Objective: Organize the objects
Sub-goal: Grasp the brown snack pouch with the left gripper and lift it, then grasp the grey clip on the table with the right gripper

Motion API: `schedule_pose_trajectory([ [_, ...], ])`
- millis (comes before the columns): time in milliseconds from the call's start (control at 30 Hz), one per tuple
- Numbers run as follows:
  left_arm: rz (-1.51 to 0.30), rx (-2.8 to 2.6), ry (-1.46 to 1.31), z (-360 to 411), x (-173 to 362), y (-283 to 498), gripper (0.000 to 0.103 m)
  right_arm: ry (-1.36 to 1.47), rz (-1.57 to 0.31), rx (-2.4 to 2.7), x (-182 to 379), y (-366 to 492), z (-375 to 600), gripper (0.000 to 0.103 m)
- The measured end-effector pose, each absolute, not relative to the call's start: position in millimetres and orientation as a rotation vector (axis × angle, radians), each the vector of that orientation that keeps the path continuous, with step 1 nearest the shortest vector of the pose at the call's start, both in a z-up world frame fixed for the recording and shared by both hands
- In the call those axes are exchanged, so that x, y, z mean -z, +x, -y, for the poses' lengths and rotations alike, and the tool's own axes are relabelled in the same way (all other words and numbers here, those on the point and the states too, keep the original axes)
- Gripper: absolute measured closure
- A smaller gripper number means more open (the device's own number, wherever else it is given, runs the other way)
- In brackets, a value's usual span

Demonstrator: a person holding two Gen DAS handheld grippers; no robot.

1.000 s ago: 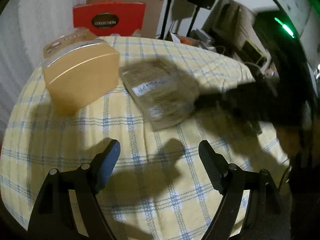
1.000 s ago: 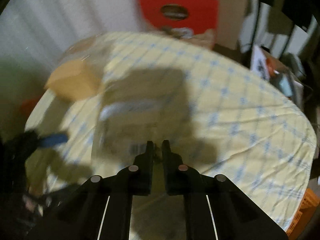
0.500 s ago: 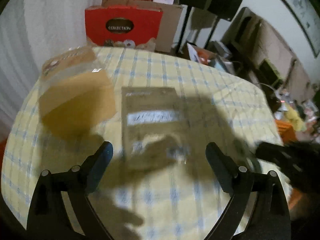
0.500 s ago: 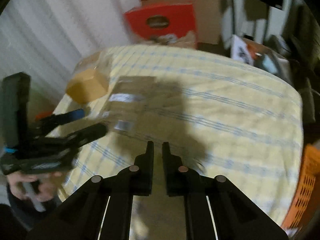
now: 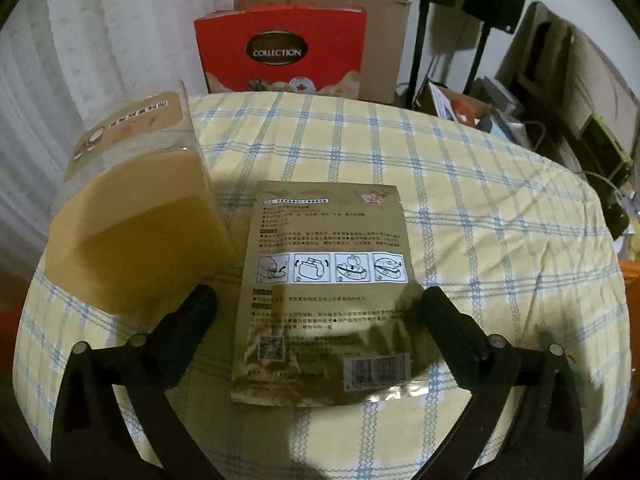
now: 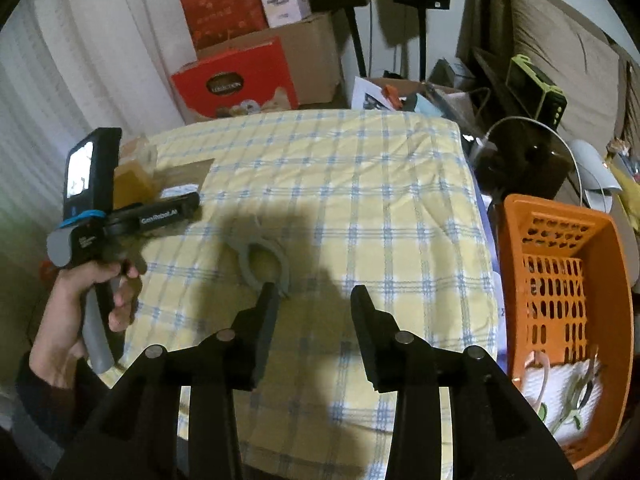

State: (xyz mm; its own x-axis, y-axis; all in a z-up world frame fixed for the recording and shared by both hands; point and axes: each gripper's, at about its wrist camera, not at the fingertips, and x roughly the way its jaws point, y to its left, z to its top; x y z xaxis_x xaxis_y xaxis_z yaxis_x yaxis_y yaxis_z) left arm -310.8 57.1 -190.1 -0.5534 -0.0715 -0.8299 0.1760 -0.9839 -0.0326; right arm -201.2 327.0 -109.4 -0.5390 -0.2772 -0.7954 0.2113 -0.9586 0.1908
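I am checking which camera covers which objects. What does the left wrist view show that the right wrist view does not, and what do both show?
Only the left wrist view shows the printed face of the flat gold packet, lying between the wide-open fingers of the left gripper without touching them.

Only the right wrist view shows the grey clip on the cloth, the orange basket beside the table, the person's hand holding the left gripper, and the right gripper, whose jaws are opening with nothing between them.

Both show the checked tablecloth, the tan box and the red box.
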Motion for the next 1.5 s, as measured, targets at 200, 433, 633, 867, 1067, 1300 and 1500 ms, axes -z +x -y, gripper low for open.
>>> schedule_pose_trajectory([
  [200,-0.189,2.663,1.381,-50.6,183.5,-305.1,0.040,1.325,0.135,2.510,114.6,-195.6,-326.1,0.063],
  [433,-0.243,2.713,1.434,-42.8,177.2,-284.1,0.051,1.331,0.155,2.503,117.8,-196.2,-327.5,0.063],
  [633,-0.327,2.789,1.449,-38.3,160.4,-253.7,0.051,1.256,0.056,2.531,116.9,-203.9,-310.8,0.031],
  [867,-0.333,2.852,1.359,-12.4,126.6,-219.9,0.051,1.340,-0.108,2.483,146.2,-238.5,-270.4,0.026],
  [1067,-0.333,2.859,1.218,16.6,105.7,-201.9,0.051,1.386,-0.109,2.461,168.1,-260.7,-257.7,0.026],
  [1300,-0.317,2.900,1.247,11.5,104.2,-194.0,0.051,1.388,-0.215,2.486,168.9,-260.8,-244.6,0.055],
  [1500,-0.283,2.940,1.216,0.4,90.5,-185.9,0.051,1.283,-0.119,2.499,156.8,-243.8,-249.9,0.056],
])
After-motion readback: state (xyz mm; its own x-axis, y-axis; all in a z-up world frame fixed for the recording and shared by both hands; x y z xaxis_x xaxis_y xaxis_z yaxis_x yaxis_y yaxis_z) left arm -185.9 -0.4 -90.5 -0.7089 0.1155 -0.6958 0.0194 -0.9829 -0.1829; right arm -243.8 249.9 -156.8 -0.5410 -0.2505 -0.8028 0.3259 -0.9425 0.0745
